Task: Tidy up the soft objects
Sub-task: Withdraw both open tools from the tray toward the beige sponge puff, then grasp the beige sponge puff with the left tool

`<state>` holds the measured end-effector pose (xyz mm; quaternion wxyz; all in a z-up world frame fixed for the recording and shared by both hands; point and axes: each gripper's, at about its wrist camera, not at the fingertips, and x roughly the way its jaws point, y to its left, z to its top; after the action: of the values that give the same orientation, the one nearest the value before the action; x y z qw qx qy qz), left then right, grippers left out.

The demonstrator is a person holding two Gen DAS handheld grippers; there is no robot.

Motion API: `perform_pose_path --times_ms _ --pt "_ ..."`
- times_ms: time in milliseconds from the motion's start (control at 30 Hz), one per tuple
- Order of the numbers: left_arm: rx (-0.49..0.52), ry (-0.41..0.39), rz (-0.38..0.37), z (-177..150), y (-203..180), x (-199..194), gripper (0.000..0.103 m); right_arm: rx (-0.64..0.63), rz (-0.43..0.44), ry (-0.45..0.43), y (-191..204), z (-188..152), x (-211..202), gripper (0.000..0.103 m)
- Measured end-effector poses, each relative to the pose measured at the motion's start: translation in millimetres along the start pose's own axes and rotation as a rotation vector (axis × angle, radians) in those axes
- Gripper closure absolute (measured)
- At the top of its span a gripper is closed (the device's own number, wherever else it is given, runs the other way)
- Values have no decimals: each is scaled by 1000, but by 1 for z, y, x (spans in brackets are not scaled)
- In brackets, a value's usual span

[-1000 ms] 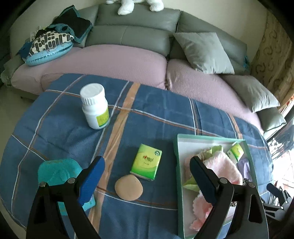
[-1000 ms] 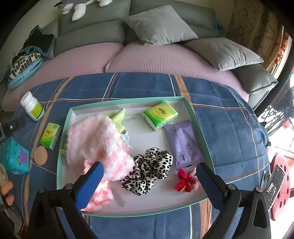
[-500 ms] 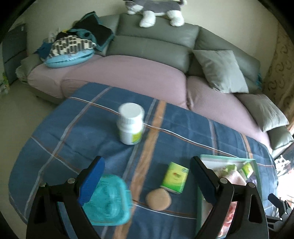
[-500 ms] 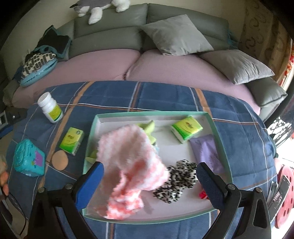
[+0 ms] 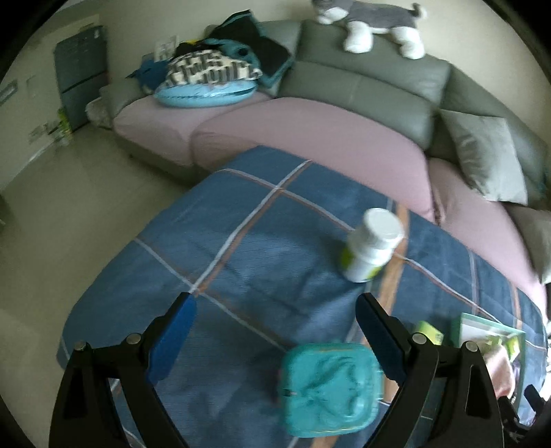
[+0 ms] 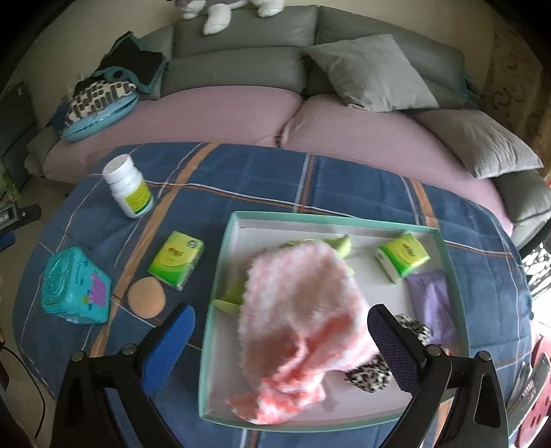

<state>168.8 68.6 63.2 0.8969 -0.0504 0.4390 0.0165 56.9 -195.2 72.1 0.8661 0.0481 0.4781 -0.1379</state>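
A teal-rimmed white tray (image 6: pixel 220 275) lies on the blue plaid table cover. In it are a fluffy pink cloth (image 6: pixel 303 310), a green cloth (image 6: pixel 341 243), a green tissue pack (image 6: pixel 403 255), a purple packet (image 6: pixel 430 299) and a leopard scrunchie (image 6: pixel 372 375). My right gripper (image 6: pixel 280 337) hangs open above the pink cloth. Left of the tray lie a second green tissue pack (image 6: pixel 175 255), a beige round puff (image 6: pixel 146 296) and a teal pouch (image 6: pixel 75 286). My left gripper (image 5: pixel 275 331) is open over the table, with the teal pouch (image 5: pixel 330 389) low between its fingers, nearer the right one.
A white pill bottle (image 5: pixel 372 251) stands on the cover beyond the left gripper. A grey and pink sofa (image 6: pixel 224 113) with grey cushions (image 6: pixel 368 72) curves behind the table. A plush toy (image 5: pixel 372 20) lies on the sofa back, and bare floor (image 5: pixel 69 213) is at the left.
The left gripper has swung left and back, so the teal pouch now sits between its fingers and the tray has slid to the right edge. The right gripper has drifted left over the pink cloth.
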Motion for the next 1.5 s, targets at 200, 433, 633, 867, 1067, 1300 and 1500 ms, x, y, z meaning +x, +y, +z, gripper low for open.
perform_pose_path --times_ms 200,433,633,867,1067,1300,1500 --pt "-9 47 -3 5 9 15 9 -43 31 2 26 6 13 1" --pt "14 106 -21 12 3 31 9 -135 81 19 60 10 35 2" --pt "51 115 -40 14 -13 36 9 -133 112 45 69 17 53 4" --pt "144 144 -110 9 -51 37 9 -73 118 64 51 29 60 9" --pt "323 223 -207 6 -99 44 9 -56 61 75 25 44 57 9" --pt "585 357 -246 -11 -147 56 10 -64 37 115 0 63 59 12" --pt "718 508 -258 -37 -171 70 11 -105 -9 135 -11 69 56 14"
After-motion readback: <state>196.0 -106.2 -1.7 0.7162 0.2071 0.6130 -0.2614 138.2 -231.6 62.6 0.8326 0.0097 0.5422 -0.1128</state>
